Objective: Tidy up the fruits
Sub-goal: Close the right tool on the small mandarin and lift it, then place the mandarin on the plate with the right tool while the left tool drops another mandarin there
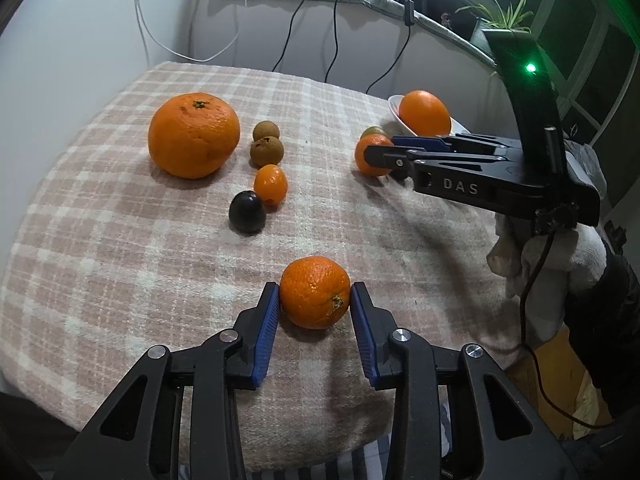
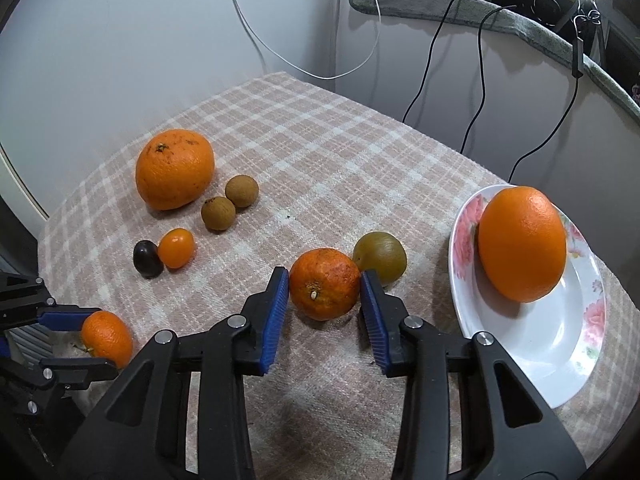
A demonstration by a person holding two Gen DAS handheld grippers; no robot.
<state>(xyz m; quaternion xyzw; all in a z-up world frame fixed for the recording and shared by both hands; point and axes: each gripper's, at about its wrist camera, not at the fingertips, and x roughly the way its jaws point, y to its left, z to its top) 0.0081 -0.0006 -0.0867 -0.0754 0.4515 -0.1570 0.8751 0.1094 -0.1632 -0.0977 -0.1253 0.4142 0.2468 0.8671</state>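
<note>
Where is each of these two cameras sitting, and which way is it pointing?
Left wrist: on the left gripper, looking down along its fingers at a mandarin pinched between the pads; a gloved hand holds the right gripper.
Right wrist: on the right gripper, looking down at another mandarin it clamps, plate alongside; the left gripper shows at the edge.
Shared: the checked cloth, big orange, both mandarins.

Home room, not a lab: pink plaid tablecloth [image 2: 320, 140], floral plate [image 2: 520, 352], potted spider plant [image 1: 502, 16] on grey-padded ledge [image 2: 460, 8], loose charger cables [image 2: 476, 72].
</note>
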